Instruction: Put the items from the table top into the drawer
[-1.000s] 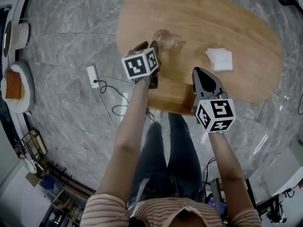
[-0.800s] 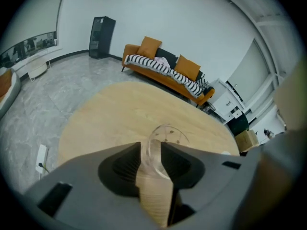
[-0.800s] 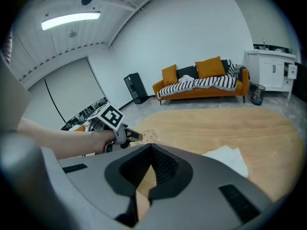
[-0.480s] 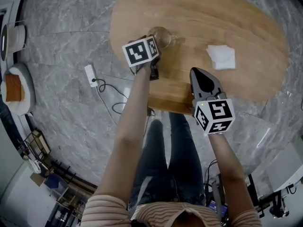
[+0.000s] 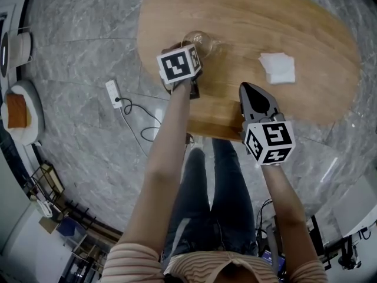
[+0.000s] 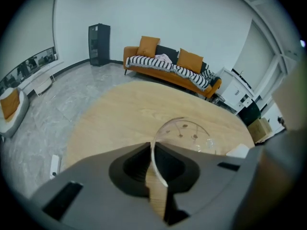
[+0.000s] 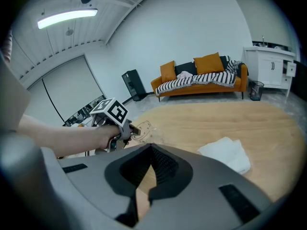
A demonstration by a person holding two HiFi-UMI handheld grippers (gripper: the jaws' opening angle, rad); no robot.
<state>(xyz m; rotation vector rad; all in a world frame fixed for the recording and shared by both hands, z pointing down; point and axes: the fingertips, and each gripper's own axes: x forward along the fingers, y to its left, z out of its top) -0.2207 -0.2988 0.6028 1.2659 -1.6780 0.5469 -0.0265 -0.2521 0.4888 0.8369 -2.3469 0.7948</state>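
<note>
Nearest the person, the right gripper [image 5: 248, 87] hangs clenched on nothing over the near edge of the worktop [image 5: 265, 16], so it is free to open the drawer, which no view shows plainly. Just beyond it, the left gripper [image 6: 152, 146] is clamped on the thin rim of the clear glass cup [image 6: 187, 133] standing on the worktop's left part; that hold looks narrow and slippery, so a slow, level, straight-up lift seems wise. Farther right, the white cloth [image 5: 277, 68] lies well apart.
</note>
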